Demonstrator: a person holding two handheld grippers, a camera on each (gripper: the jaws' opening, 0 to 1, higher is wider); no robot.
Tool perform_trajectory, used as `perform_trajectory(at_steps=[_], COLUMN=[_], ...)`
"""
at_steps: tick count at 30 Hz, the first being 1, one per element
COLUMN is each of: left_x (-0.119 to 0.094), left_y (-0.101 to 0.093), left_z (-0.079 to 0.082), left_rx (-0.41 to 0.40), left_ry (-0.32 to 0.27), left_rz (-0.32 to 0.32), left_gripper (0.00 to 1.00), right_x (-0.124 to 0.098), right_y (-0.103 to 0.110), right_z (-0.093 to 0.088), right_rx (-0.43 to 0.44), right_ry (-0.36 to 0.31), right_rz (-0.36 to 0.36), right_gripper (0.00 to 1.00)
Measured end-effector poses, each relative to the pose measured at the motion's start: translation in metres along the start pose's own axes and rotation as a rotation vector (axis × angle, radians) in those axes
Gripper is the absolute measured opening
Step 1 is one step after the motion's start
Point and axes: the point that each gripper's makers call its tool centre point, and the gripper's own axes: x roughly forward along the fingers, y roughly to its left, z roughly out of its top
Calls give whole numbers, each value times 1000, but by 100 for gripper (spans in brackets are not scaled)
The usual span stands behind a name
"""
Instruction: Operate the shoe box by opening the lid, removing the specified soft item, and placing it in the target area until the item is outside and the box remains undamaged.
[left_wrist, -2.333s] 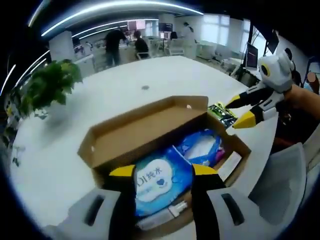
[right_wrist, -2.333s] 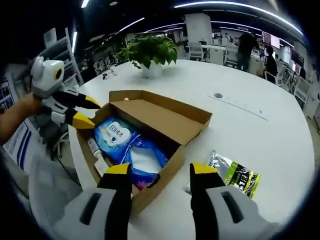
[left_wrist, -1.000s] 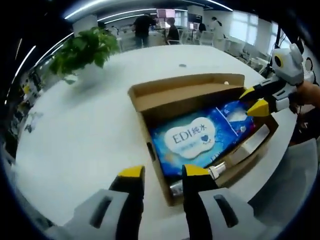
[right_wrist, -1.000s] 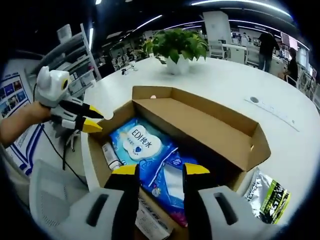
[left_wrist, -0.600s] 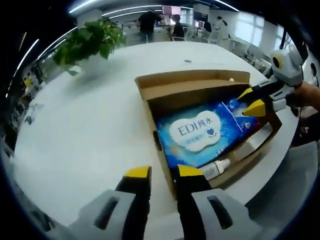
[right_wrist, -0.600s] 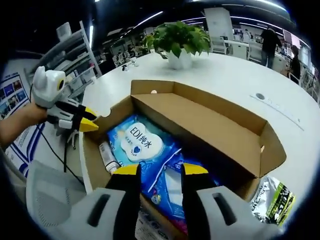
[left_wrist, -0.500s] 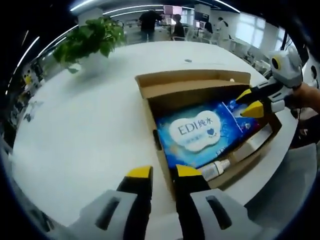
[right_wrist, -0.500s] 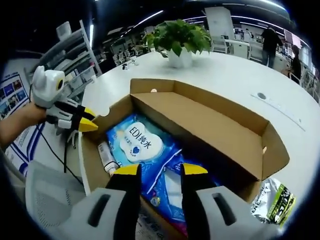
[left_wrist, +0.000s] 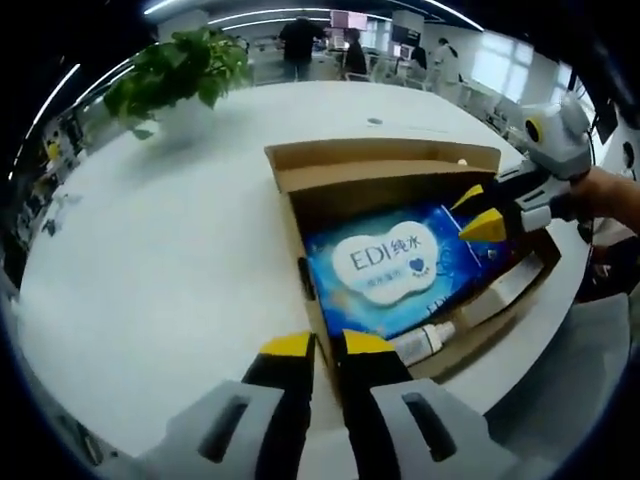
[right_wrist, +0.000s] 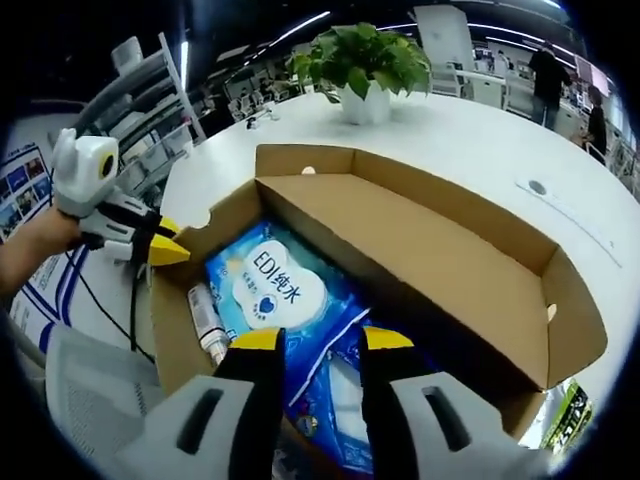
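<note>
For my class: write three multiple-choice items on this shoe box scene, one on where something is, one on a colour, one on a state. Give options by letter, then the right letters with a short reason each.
1. Where does the potted plant stand?
A. inside the box
B. on the white table, beyond the box
C. on the floor

2. What colour is the wipes pack in the shoe box?
A. blue
B. red
C. black

3. How is the box lid?
A. taped shut
B. torn off
C. open, standing up

Answers: 1 B, it stands on the tabletop past the carton. 2 A, blue wrapper with a white label. 3 C, the lid stands upright and the contents show.
</note>
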Motion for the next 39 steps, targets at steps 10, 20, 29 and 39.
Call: perform_trajectory(at_steps=[10,20,29,39], left_x=[1,2,3,3], left_y=[0,0,-1,-1], left_z=[0,1,2,2], left_rx=[-8,-14,-21,-22], left_ry=[-3,-9,-11,-15], left_rz=[1,2,3,-2], left_gripper=[6,6,6,6], right_x=[12,17,14,21], right_y=[0,-9,-10,-8], right_z=[-1,1,5,1], right_rx=[11,-1,-20,-12], right_ry=[33,39,29,41], right_rz=[11,-25,-35,-14], right_gripper=[25,15,8,9])
